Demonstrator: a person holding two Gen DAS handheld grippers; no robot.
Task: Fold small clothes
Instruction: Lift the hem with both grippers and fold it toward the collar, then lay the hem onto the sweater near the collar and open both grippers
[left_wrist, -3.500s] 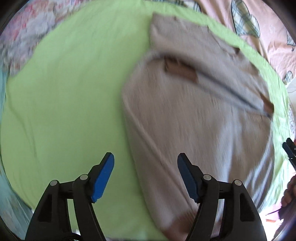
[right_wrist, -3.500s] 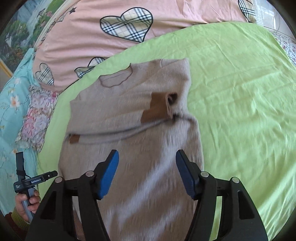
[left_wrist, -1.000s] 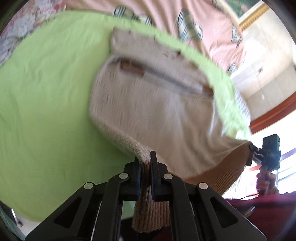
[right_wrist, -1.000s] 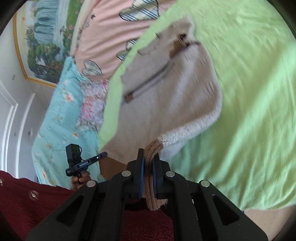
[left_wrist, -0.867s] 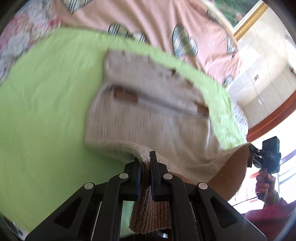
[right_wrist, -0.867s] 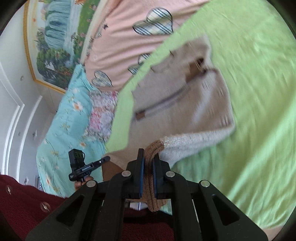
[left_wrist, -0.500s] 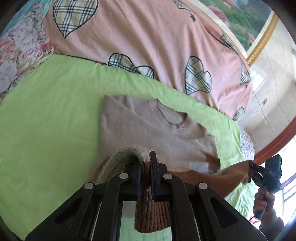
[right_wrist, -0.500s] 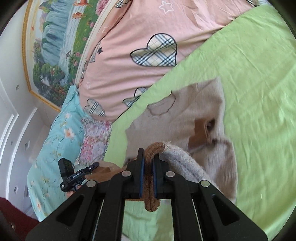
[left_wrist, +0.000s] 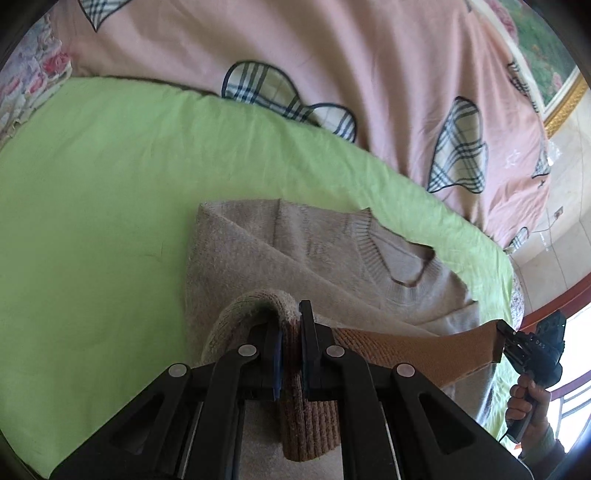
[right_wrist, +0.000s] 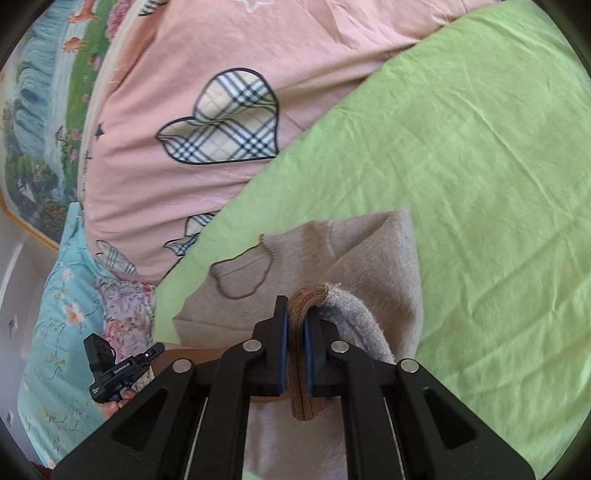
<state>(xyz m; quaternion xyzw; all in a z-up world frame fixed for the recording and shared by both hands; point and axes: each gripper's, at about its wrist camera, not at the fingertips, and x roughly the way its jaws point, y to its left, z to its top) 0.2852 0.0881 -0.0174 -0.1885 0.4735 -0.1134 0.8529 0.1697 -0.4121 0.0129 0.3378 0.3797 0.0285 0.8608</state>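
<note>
A beige knit sweater (left_wrist: 332, 254) with a brown ribbed hem (left_wrist: 413, 347) lies on the green sheet (left_wrist: 92, 192), collar (left_wrist: 402, 273) toward the pink quilt. My left gripper (left_wrist: 290, 328) is shut on one hem corner. My right gripper (right_wrist: 295, 314) is shut on the other hem corner (right_wrist: 306, 295). The hem is stretched between them, lifted over the sweater's body toward the collar (right_wrist: 240, 277). The right gripper also shows in the left wrist view (left_wrist: 532, 350), the left gripper in the right wrist view (right_wrist: 118, 365).
A pink quilt with plaid hearts (right_wrist: 221, 122) lies beyond the green sheet (right_wrist: 480, 155). A floral blue blanket (right_wrist: 55, 325) lies at the left. A framed landscape painting (right_wrist: 40, 103) hangs on the wall behind.
Both grippers closed on the hem corners, lifted them and carried the hem forward over the sweater toward the collar. In the last half second they moved closer to the collar.
</note>
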